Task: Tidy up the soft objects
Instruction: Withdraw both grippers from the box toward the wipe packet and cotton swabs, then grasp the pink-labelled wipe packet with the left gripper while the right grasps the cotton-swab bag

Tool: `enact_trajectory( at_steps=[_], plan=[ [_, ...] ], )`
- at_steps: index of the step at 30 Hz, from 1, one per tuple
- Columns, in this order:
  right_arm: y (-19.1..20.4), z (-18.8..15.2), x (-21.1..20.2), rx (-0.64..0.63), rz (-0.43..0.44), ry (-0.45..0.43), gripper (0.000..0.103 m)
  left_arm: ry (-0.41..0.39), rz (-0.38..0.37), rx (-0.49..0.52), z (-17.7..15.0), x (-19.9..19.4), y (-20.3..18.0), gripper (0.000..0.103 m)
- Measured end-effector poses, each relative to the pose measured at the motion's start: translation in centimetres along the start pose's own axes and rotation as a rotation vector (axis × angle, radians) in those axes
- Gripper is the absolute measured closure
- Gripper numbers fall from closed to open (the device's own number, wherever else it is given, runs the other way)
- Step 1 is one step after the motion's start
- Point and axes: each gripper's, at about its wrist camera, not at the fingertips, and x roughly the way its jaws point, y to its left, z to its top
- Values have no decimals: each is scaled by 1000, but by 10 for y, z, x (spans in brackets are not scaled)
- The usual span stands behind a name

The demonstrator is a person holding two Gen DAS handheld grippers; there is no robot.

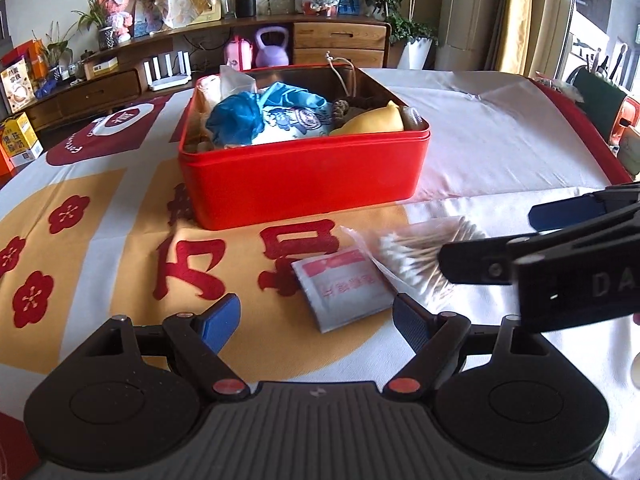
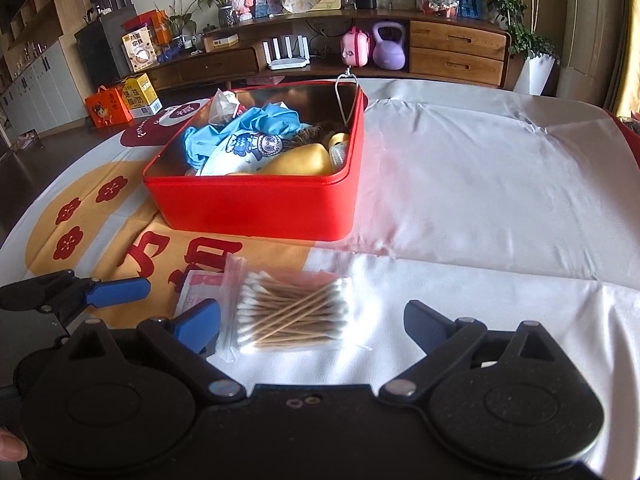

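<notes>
A red tin (image 1: 304, 184) (image 2: 256, 212) stands on the patterned tablecloth, holding blue cloth (image 1: 236, 118), a white cartoon-print cloth (image 2: 248, 152) and a yellow soft piece (image 2: 300, 164). In front of it lie a white sachet with red print (image 1: 344, 288) (image 2: 196, 284) and a clear bag of cotton swabs (image 1: 416, 252) (image 2: 288, 316). My left gripper (image 1: 316, 322) is open, low over the cloth, with the sachet just ahead between its fingers. My right gripper (image 2: 312, 326) (image 1: 490, 238) is open, with the swab bag lying between its fingers, untouched by the pads.
The tablecloth (image 2: 480, 200) is plain white to the right of the tin. Beyond the table stands a wooden sideboard (image 2: 456, 52) with a purple kettlebell (image 2: 389, 46), plants and boxes. One blue finger of the left gripper (image 2: 116, 292) shows left of the sachet.
</notes>
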Motion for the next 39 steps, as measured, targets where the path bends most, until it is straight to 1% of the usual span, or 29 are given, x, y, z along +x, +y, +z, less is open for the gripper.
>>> enact_trajectory(
  at_steps=[4, 7, 10, 14, 19, 21, 24, 29, 30, 31, 39],
  plan=[
    [0, 1, 7, -7, -1, 9, 5, -2, -16, 2, 2, 7, -4, 20],
    [-1, 2, 13, -13, -5, 16, 6, -12, -15, 18, 3, 10, -9, 20],
    [-1, 3, 19, -19, -16, 25, 8, -23, -19, 23, 4, 13, -11, 20],
    [0, 4, 26, -24, -21, 34, 13, -37, -5, 40, 4, 15, -15, 20],
    [3, 7, 32, -20, -40, 37, 16, -63, -13, 58, 1, 13, -19, 35],
    [2, 8, 33, -13, -49, 38, 18, -67, -21, 63, 1, 12, -21, 43],
    [1, 7, 34, 2, -65, 40, 22, -69, -19, 60, 0, 10, -22, 49],
    [1, 6, 35, -6, -95, 38, 30, -69, -18, 44, 0, 9, -19, 52],
    [1, 7, 34, -4, -95, 35, 31, -69, -17, 39, 0, 8, -18, 54],
    [1, 6, 34, -4, -97, 34, 31, -71, -12, 34, 0, 7, -16, 57],
    [2, 2, 22, 10, -97, 14, 32, -66, -15, 19, -4, 2, -8, 58]
  ],
)
